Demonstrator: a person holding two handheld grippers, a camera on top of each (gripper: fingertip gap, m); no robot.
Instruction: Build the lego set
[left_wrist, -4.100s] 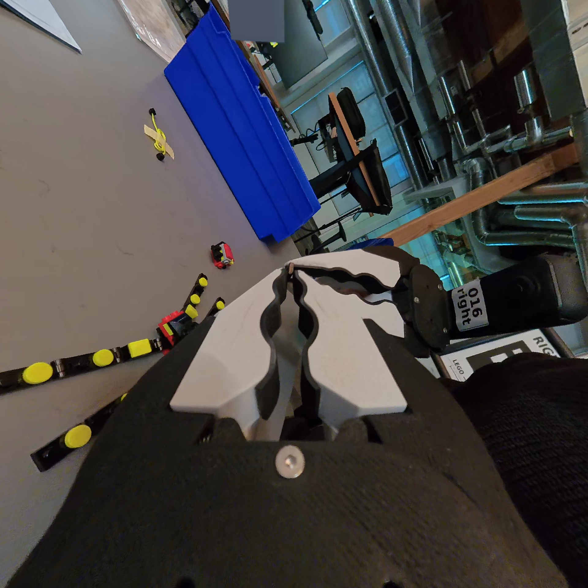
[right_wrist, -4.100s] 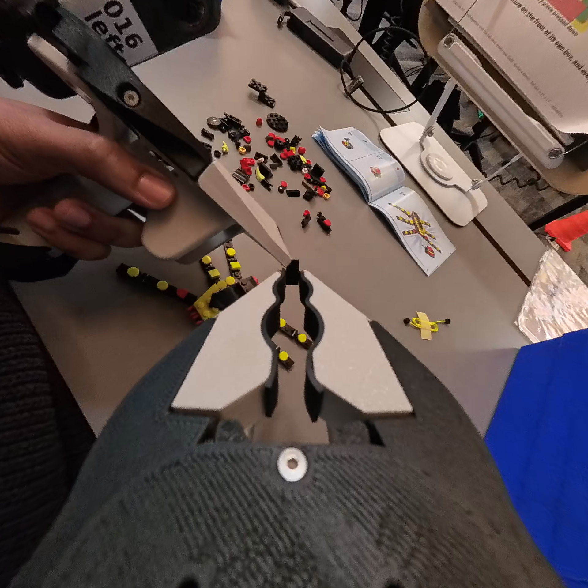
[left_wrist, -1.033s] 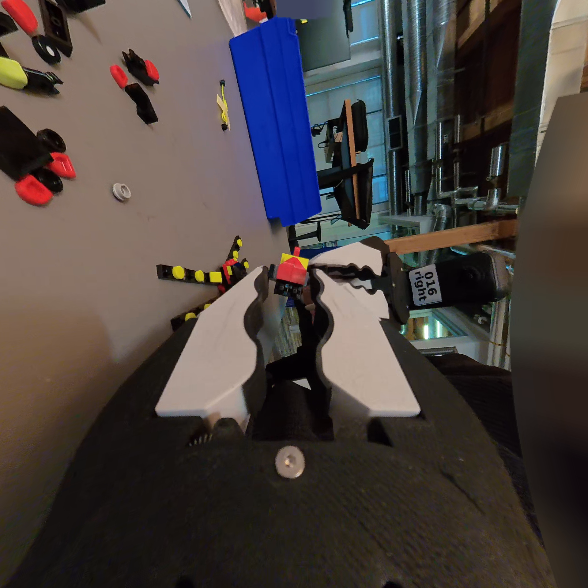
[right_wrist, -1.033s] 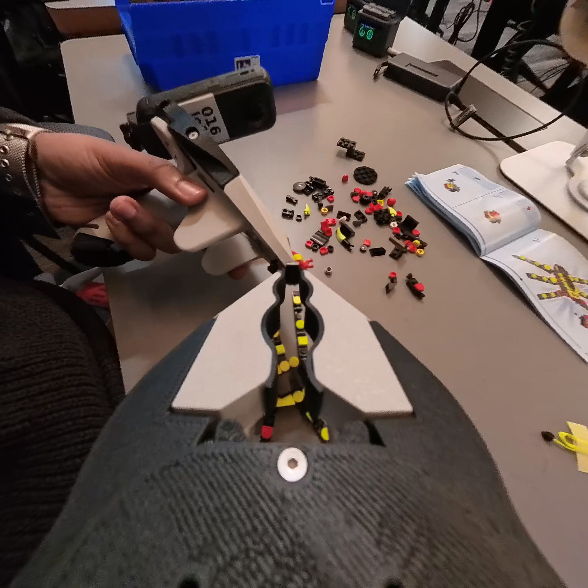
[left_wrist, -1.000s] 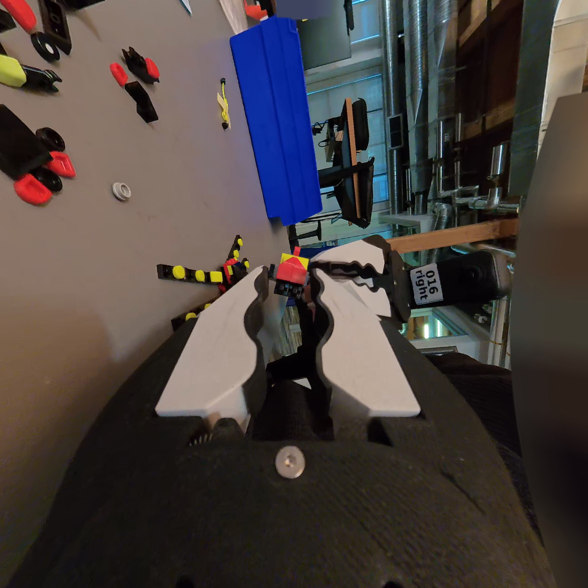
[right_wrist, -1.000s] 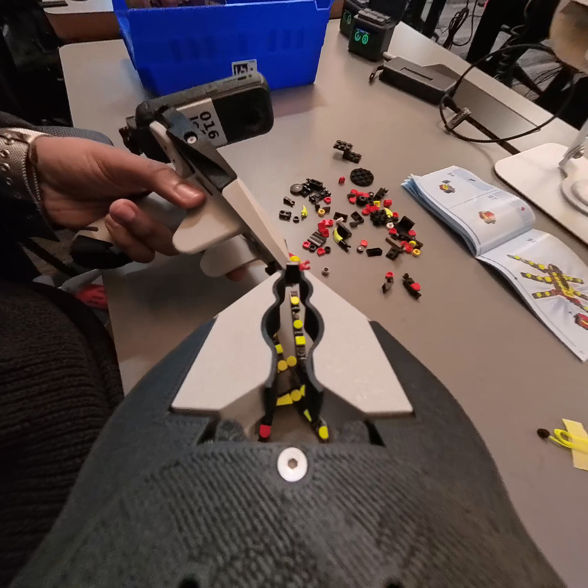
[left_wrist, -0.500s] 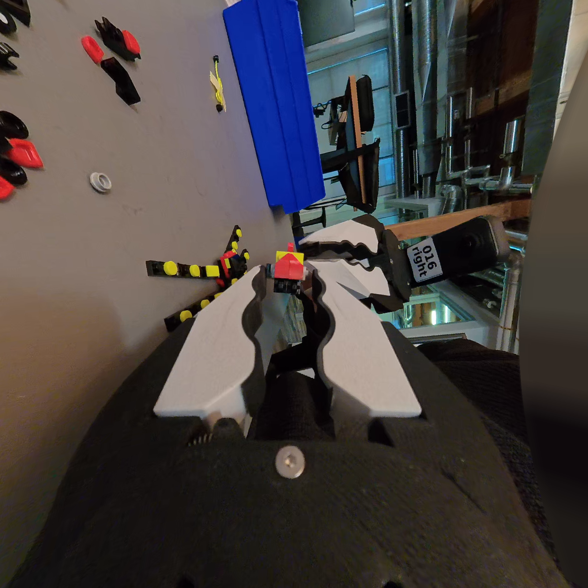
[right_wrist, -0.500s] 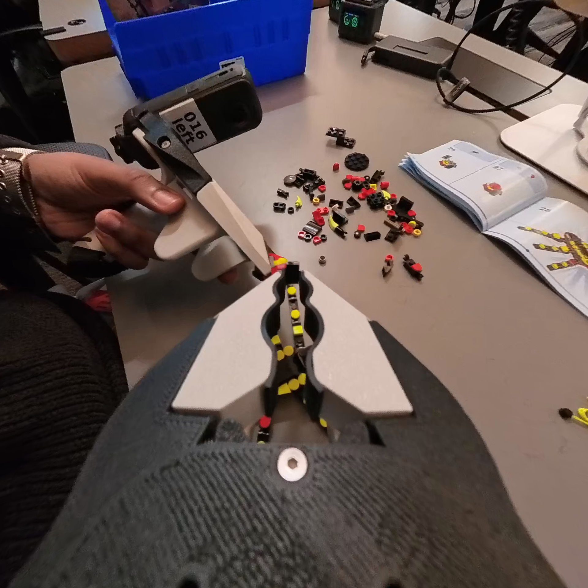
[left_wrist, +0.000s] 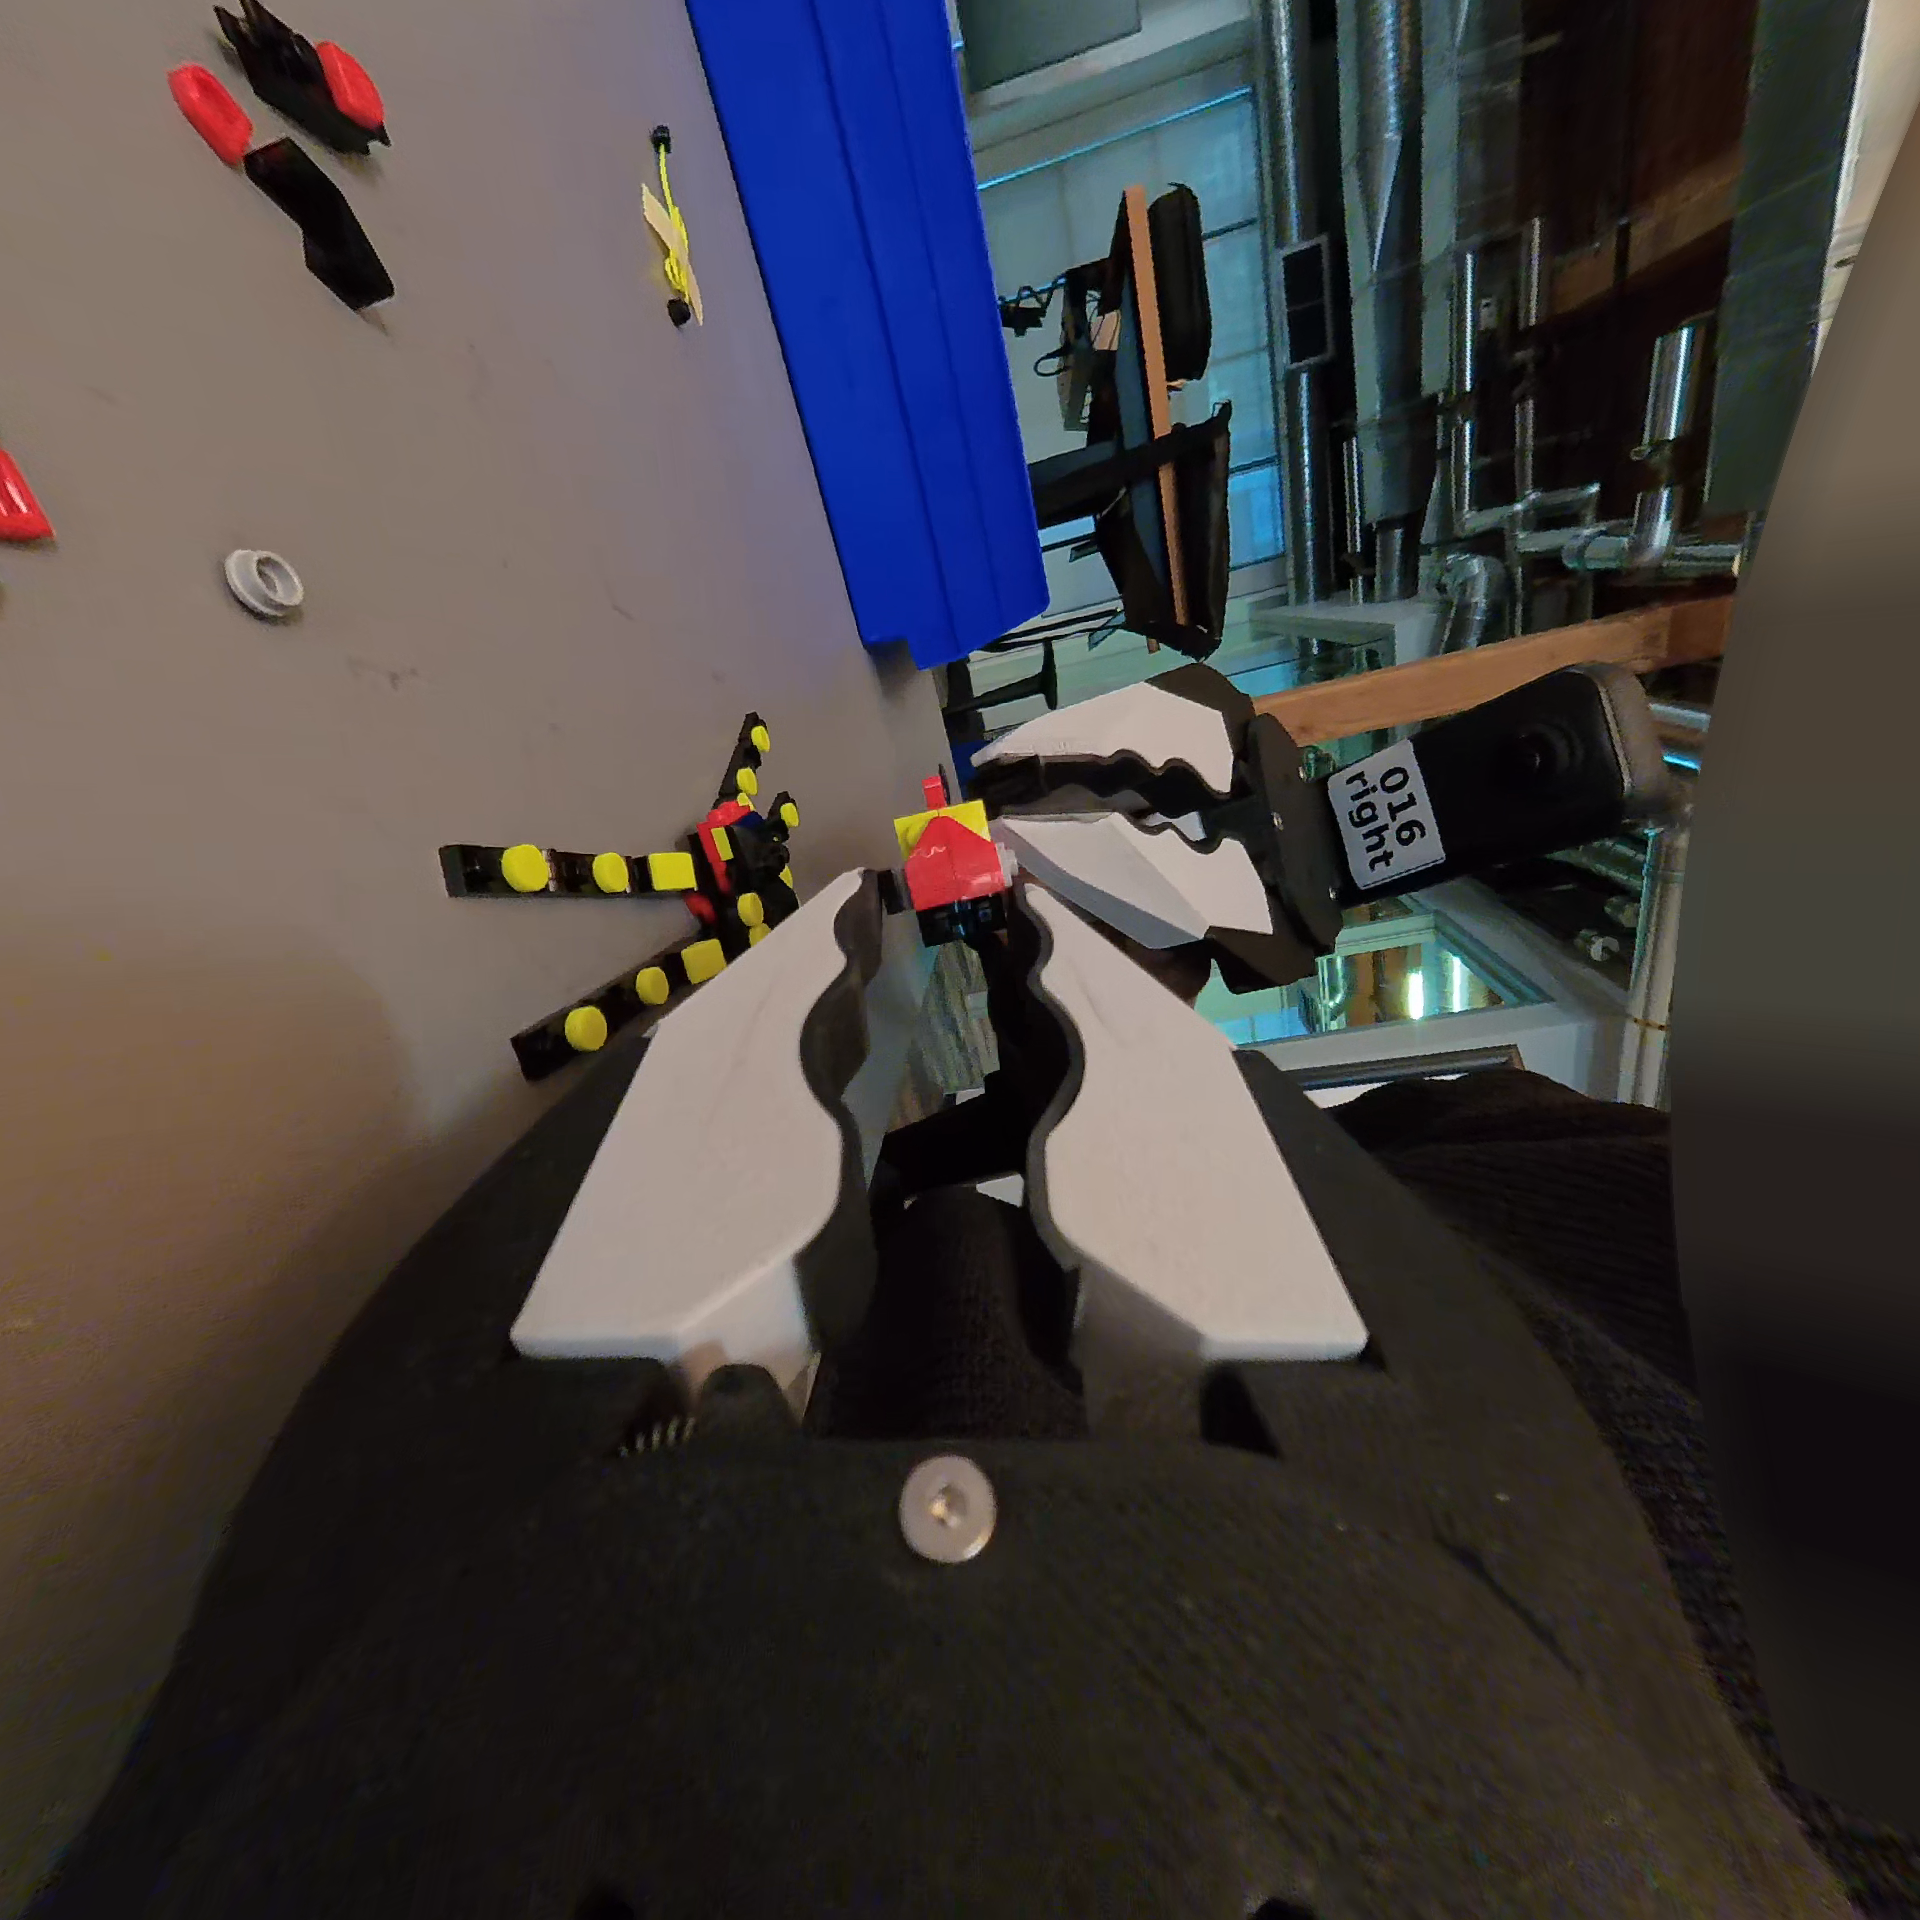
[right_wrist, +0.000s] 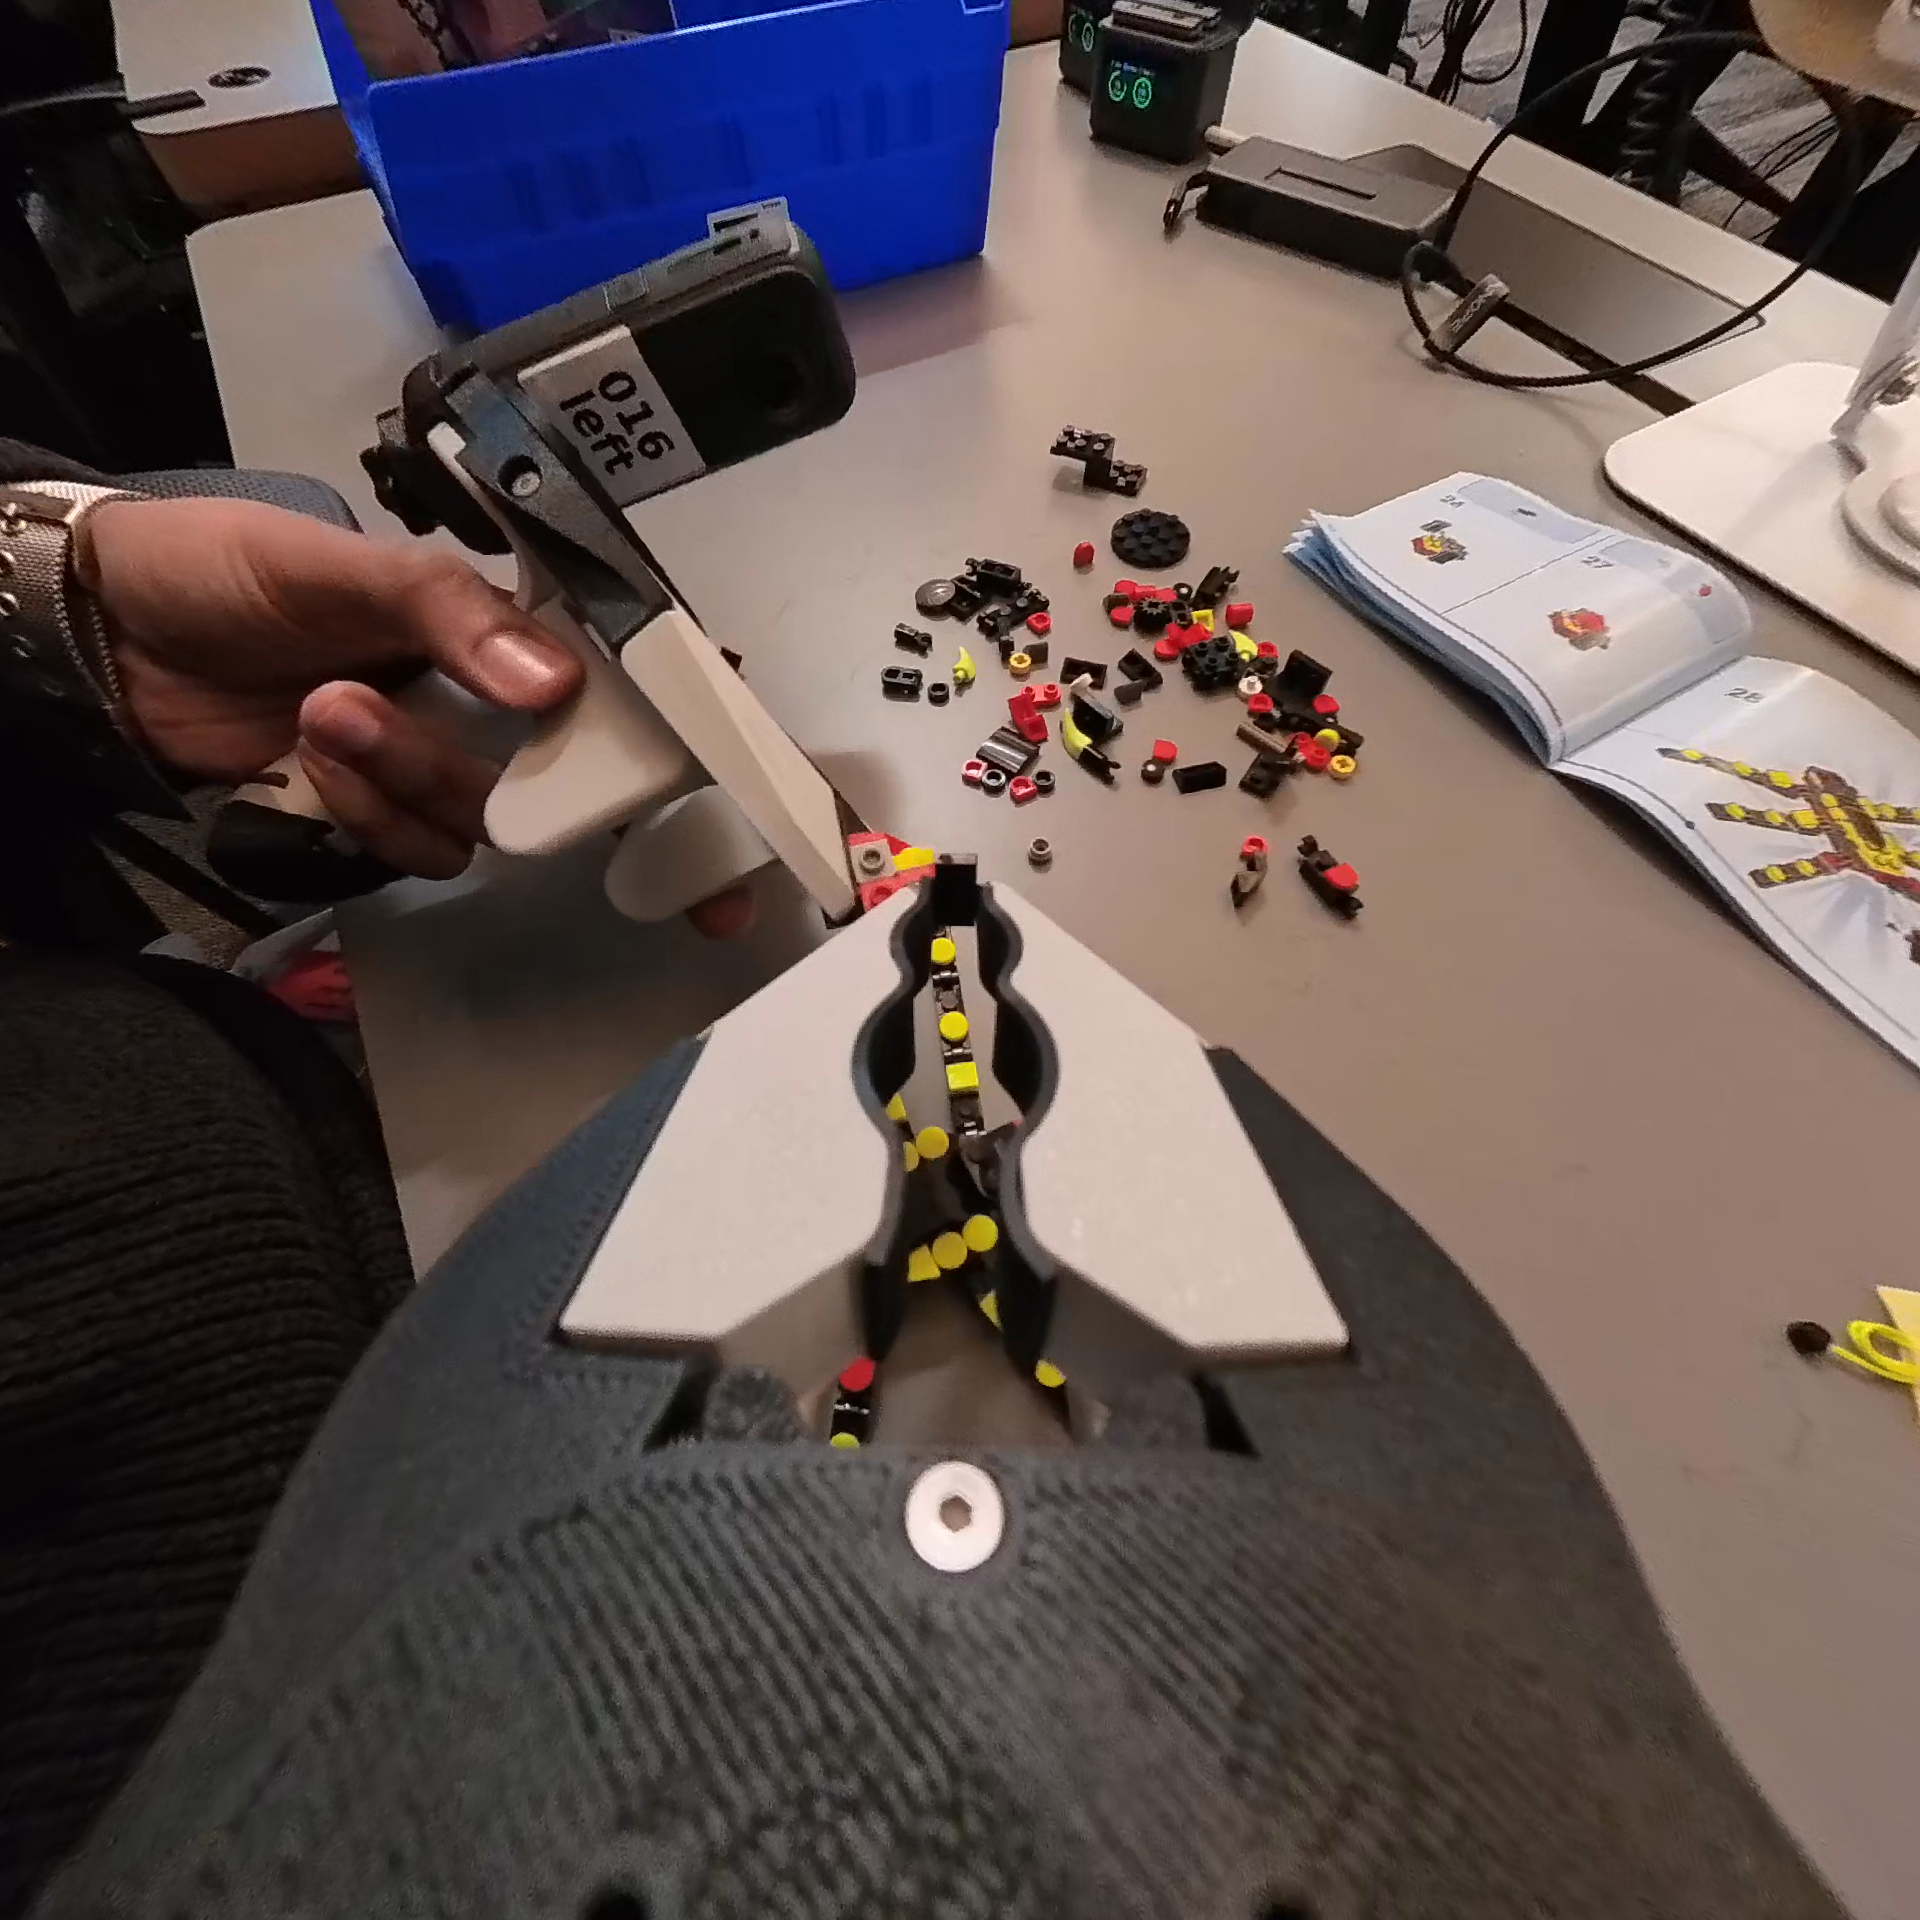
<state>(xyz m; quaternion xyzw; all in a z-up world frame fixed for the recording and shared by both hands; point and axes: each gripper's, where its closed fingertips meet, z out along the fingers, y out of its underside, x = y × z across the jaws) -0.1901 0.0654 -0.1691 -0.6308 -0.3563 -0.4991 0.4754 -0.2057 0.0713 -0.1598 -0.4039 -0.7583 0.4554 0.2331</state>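
The left gripper (left_wrist: 948, 894) clamps a small red, yellow and black sub-assembly (left_wrist: 948, 871) at frame centre, its jaws narrowed onto the block. The right gripper (right_wrist: 956, 906) pinches a small black piece (right_wrist: 955, 896) at its fingertips, jaws nearly closed, tip to tip with the sub-assembly. The step in hand appears to be pressing this piece onto the sub-assembly; it is best done by squaring studs to sockets before pushing along one axis while the left gripper braces. The black-and-yellow legged model (left_wrist: 665, 883) lies on the grey table (left_wrist: 436, 499) at centre left, directly beneath the working point in the right wrist view. Loose bricks (right_wrist: 1132, 675) cluster at upper centre, the instruction booklet (right_wrist: 1621, 665) at right, the blue bin (right_wrist: 686, 156) at the top edge. Open table lies at lower right; the near table edge sits just left of the grippers.
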